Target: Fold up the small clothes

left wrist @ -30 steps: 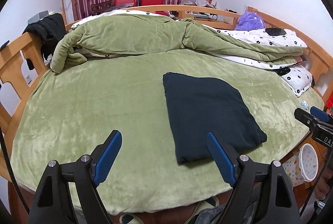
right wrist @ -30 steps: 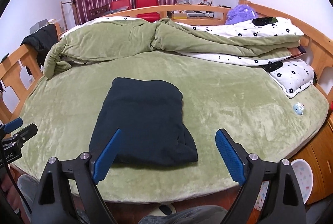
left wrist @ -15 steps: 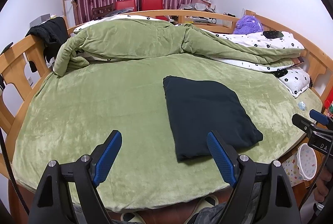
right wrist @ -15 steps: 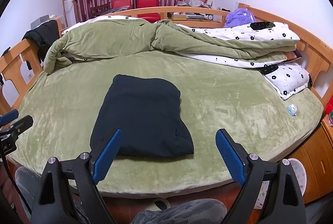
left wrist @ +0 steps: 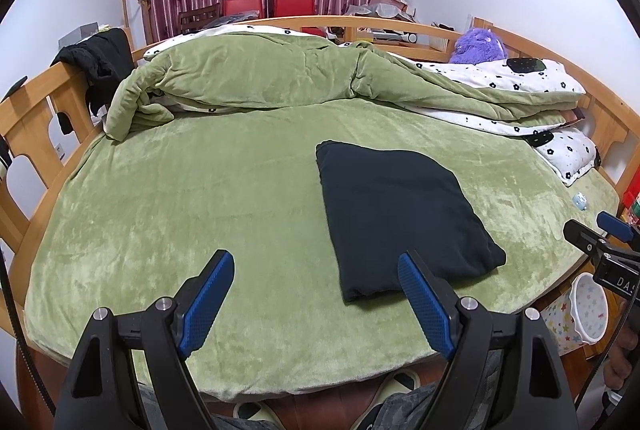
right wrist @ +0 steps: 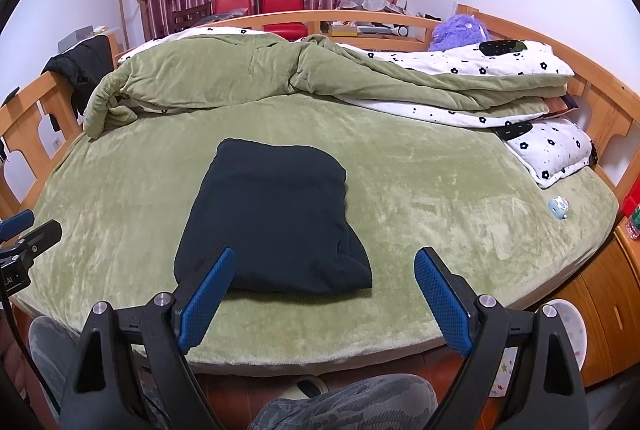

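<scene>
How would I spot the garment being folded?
Start at the green bed. Near its front edge, ahead of the quilt piled at the back, lies a folded dark garment. It is the only near-black, flat, roughly rectangular thing on the open sheet.

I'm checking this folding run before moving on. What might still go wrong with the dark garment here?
The folded dark garment lies near the bed's front edge, so a nudge might slide it off. Its near right corner looks bunched and may spring open. Both the left tongs and right tongs are open and clear of it, so nothing holds the fold.
</scene>
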Available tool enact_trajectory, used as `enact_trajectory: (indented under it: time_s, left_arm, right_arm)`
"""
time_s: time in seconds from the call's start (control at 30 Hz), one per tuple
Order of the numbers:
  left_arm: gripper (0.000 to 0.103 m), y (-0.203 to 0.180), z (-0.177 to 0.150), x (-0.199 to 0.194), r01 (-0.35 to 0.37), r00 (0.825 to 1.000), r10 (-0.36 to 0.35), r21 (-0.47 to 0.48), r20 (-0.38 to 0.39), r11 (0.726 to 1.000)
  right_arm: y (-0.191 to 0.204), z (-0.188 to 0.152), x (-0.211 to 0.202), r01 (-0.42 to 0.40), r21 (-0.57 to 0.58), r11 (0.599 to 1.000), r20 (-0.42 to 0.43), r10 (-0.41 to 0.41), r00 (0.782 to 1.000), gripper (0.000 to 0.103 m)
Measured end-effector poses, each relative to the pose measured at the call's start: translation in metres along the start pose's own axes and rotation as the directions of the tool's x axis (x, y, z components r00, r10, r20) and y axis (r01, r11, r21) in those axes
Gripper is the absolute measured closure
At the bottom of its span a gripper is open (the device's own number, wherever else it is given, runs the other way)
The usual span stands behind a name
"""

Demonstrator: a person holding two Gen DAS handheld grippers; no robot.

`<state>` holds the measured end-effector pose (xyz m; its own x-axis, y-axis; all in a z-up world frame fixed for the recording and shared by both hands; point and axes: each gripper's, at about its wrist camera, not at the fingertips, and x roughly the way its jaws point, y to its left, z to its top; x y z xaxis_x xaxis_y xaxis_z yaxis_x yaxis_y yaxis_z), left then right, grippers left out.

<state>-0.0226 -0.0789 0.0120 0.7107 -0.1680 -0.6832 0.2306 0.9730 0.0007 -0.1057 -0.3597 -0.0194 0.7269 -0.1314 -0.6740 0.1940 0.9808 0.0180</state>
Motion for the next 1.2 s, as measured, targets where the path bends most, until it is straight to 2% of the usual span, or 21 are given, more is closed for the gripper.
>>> enact_trajectory:
  time_s: [1.2]
  left_arm:
    - [0.019, 0.019, -0.006, -0.021, -0.017, 1.0, 0.017, -0.018, 0.008, 1.0]
  right_arm:
    - [0.012, -0.004, -0.017, 0.004, -0.018, 1.0, 0.01, -0.004, 1.0, 0.013]
